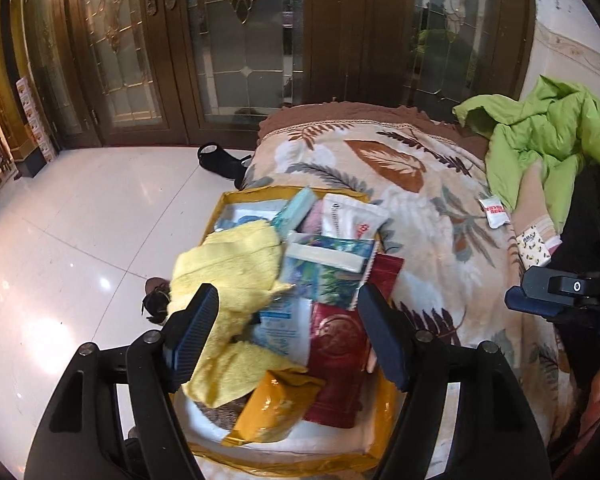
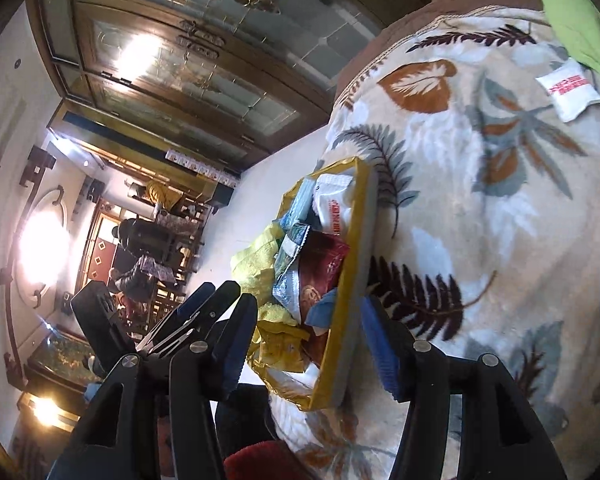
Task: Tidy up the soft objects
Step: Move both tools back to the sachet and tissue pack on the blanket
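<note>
Both pairs of fingers stand spread wide with nothing between them. On the left gripper (image 1: pixel 288 328) the ribbed blue pads hang over a gold box (image 1: pixel 236 196) without gripping anything; the left pad (image 1: pixel 192 332) sits against the edge of a yellow towel (image 1: pixel 228 264) as seen from its own camera, though I cannot tell if it truly touches. Straight ahead between those fingers lie a dark red packet (image 1: pixel 336 360) with a round gold emblem, a pale blue-and-white sachet (image 1: pixel 280 328) whose print is too blurred to read, and a leafy blue-green pack (image 1: pixel 328 268). Nearer than the fingertips a mustard-yellow packet (image 1: pixel 276 408) lies on the box floor. Beyond the fingertips, at the far end of the box, a white pouch (image 1: pixel 352 220) carries red lettering I cannot make out, beside a teal pack (image 1: pixel 296 210).

The right gripper (image 2: pixel 308 340) hangs with its jaws open over the near edge of the same box (image 2: pixel 344 320), the right finger above its long side wall.

Far off to the right of the fingers, a small white sachet (image 1: pixel 496 212) with red printed characters, not legible, lies alone on the leaf-patterned blanket (image 1: pixel 420 208), near a crumpled green jacket (image 1: pixel 556 136). A second small patterned pack (image 1: pixel 534 246) lies just nearer than it.
</note>
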A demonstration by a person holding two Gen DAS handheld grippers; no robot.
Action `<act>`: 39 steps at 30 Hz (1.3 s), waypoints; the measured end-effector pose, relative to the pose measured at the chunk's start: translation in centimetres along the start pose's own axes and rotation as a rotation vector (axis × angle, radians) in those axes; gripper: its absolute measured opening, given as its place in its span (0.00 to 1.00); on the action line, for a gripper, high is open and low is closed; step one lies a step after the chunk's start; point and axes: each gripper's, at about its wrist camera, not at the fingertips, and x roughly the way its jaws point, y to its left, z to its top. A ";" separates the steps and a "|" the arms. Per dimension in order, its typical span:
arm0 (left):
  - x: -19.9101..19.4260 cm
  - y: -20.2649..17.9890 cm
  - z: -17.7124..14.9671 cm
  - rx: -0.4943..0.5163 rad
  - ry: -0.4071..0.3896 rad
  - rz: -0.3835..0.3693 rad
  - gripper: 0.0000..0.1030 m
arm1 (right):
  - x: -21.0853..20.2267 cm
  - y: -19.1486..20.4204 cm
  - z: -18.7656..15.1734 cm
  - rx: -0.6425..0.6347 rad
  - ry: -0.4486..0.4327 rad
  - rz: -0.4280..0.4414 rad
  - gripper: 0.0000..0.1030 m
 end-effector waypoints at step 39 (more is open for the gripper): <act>13.3 -20.9 6.8 0.074 0.225 -0.384 0.70 | -9.5 -12.8 3.9 0.146 -0.236 -0.449 0.70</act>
